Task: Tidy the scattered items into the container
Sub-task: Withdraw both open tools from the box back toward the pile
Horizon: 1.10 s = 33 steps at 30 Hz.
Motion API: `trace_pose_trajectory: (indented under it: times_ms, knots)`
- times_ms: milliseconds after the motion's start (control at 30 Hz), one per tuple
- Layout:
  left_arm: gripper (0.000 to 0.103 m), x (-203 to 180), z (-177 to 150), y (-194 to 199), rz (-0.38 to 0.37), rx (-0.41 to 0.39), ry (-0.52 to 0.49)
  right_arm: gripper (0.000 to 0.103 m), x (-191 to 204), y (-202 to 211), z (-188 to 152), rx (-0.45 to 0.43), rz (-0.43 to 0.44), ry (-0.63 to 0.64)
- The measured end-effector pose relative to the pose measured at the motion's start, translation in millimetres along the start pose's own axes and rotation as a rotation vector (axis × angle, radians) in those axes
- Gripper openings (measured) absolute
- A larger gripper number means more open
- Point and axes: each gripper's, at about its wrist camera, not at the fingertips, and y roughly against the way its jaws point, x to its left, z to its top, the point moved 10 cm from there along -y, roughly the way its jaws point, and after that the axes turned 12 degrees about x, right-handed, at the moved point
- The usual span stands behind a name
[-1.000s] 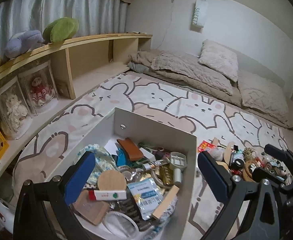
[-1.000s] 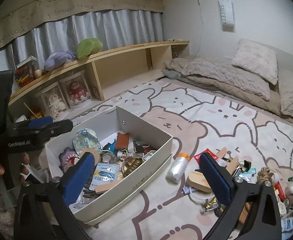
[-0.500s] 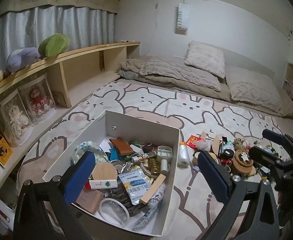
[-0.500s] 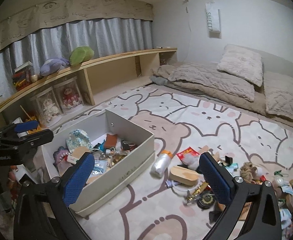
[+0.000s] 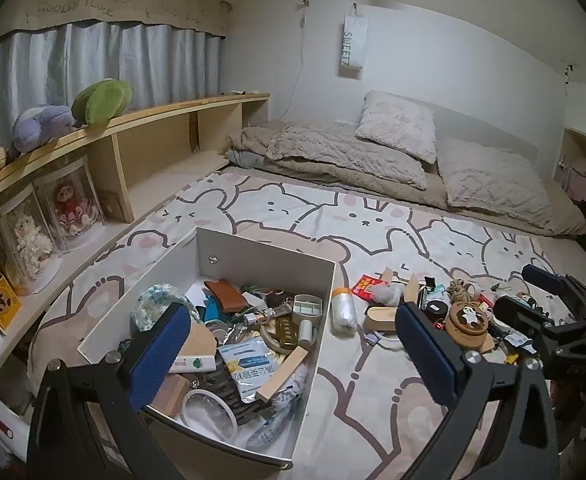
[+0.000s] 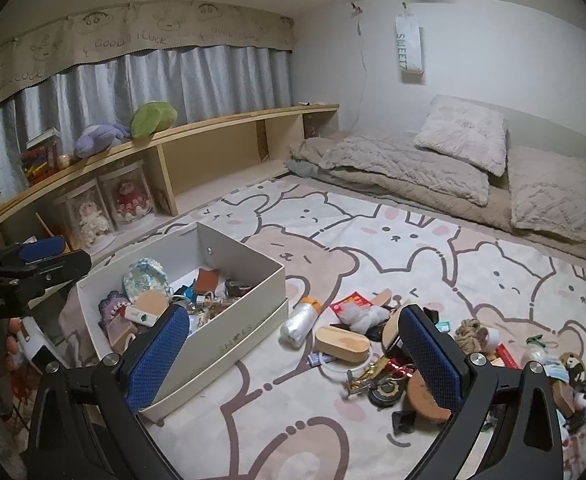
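Left gripper (image 5: 293, 356) jaws spread wide, nothing between them, held above the near end of the white box (image 5: 265, 258). Right gripper (image 6: 293, 360) also wide open and empty, over the rug (image 6: 373, 240) between the box and the loose pile.

Box sits on the rug, already crowded: brown leather wallet (image 5: 227, 293), round wooden disc (image 5: 199, 344), blue-white sachet (image 5: 249, 364), wooden stick (image 5: 283, 368), white ring (image 5: 209, 410).

Outside the box, just beside its right wall: clear bottle with orange cap (image 6: 299, 320). Further right, a scatter: oval wooden box (image 6: 343, 344), red packet (image 6: 347, 303), white fluff wad (image 6: 363, 315), rope knot (image 6: 469, 334), round cork lid (image 6: 427, 396), medal-like metal bits (image 6: 373, 376), probably keychains, too small to confirm.

Shelf (image 6: 213, 128) along the left wall, bedding (image 6: 413, 168) at the far end.
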Motion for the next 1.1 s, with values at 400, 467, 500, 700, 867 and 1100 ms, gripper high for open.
trace_pose_trajectory:
  times_ms: [400,467,500,700,867,1100]
  knots:
    - [0.103,-22.3,5.2,8.5,-0.04,-0.042,-0.022,0.103,-16.1,31.7,7.4,-0.062,-0.044,-0.007]
    - [0.103,-26.0,7.9,8.5,-0.036,-0.053,-0.023,0.103,-22.3,38.6,7.5,-0.074,-0.052,-0.017]
    - [0.103,-27.5,9.0,8.5,-0.031,-0.058,-0.024,0.103,-25.2,41.4,7.3,-0.079,-0.055,-0.021]
    - [0.103,-45.5,13.3,9.4,-0.057,-0.079,-0.046,0.103,-46.7,59.5,3.9,-0.101,-0.103,-0.04]
    - [0.103,-61.6,18.4,8.2,-0.086,-0.084,-0.063,0.103,-67.9,74.6,-4.3,-0.11,-0.141,-0.061]
    - [0.103,-85.9,22.5,6.9,-0.119,-0.09,-0.093,0.103,-97.2,94.5,-14.7,-0.122,-0.204,-0.096]
